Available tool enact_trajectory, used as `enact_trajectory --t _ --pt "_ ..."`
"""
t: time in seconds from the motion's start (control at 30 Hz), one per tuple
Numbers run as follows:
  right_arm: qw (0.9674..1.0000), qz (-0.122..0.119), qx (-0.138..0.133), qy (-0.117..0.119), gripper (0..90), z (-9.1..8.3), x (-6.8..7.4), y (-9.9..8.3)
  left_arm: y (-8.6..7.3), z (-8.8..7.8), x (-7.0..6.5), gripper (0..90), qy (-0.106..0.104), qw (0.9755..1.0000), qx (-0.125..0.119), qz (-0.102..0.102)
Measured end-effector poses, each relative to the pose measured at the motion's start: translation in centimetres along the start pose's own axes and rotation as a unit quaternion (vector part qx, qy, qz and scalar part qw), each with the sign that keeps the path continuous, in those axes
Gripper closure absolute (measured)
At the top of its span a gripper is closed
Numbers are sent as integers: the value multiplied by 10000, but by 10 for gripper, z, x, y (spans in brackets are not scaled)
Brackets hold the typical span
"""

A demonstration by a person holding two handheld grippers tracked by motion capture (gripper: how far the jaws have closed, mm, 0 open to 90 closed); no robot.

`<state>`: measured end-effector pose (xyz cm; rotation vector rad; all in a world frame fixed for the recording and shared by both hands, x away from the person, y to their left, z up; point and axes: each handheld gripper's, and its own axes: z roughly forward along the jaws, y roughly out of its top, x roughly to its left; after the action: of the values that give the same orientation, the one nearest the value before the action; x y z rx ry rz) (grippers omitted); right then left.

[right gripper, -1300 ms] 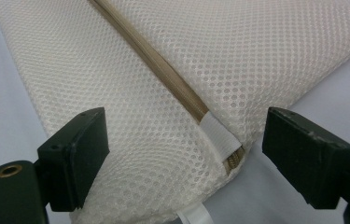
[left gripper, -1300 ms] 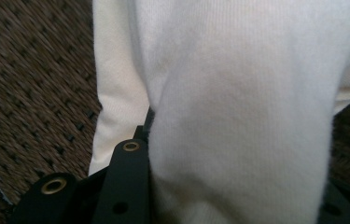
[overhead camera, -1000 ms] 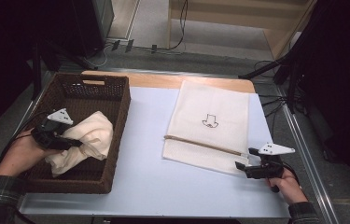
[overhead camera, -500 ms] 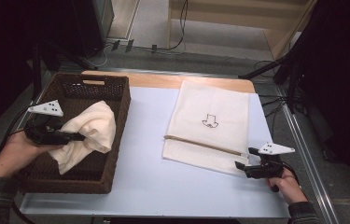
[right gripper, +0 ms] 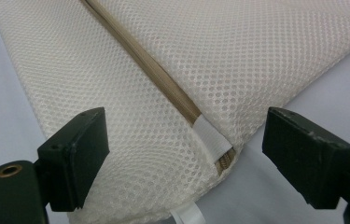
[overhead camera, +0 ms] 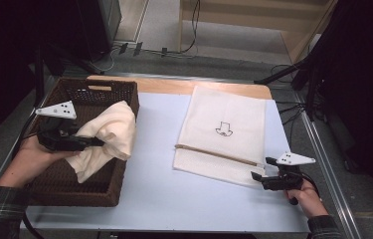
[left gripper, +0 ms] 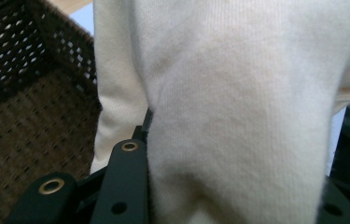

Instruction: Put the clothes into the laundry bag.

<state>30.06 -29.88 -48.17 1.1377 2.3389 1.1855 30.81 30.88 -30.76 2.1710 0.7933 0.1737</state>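
A cream knit cloth (overhead camera: pixel 110 133) hangs over the dark woven basket (overhead camera: pixel 94 85) at the table's left, and my left gripper (overhead camera: pixel 96 143) is shut on it from the left side. In the left gripper view the cloth (left gripper: pixel 238 102) drapes down between the jaws of that gripper (left gripper: pixel 228 196), in front of the basket's wall (left gripper: pixel 23 88). A white mesh bag (overhead camera: pixel 224 127) with a tan zipper (overhead camera: pixel 214 153) lies flat on the right of the table. My right gripper (overhead camera: pixel 258 174) rests open at its near right corner. Its jaws (right gripper: pixel 186 154) straddle the zipper's white end tab (right gripper: pixel 212 140) without touching the bag (right gripper: pixel 210 51).
The table has a pale blue top (overhead camera: pixel 154 189) with a wooden strip (overhead camera: pixel 174 85) at the back. Metal rails (overhead camera: pixel 323 164) run along its right side. Cables (overhead camera: pixel 194 25) trail on the floor behind.
My left gripper has risen with the cream cloth, which now hangs higher over the basket. The right gripper has kept still.
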Motion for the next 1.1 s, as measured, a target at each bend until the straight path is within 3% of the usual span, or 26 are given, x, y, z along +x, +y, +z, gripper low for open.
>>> enact_trajectory --t 0.47,0.67,1.1 --pt "10000 15 -25 0 151 -1 0 0 26 16 -22 644 -207 9994 -270 83" --pt "10000 -7 -39 6 151 -1 0 1 40 23 -35 644 -172 9991 -361 128" --pt "9999 -9 -125 -27 151 -5 -1 1 65 48 -59 644 -427 9970 -616 205"
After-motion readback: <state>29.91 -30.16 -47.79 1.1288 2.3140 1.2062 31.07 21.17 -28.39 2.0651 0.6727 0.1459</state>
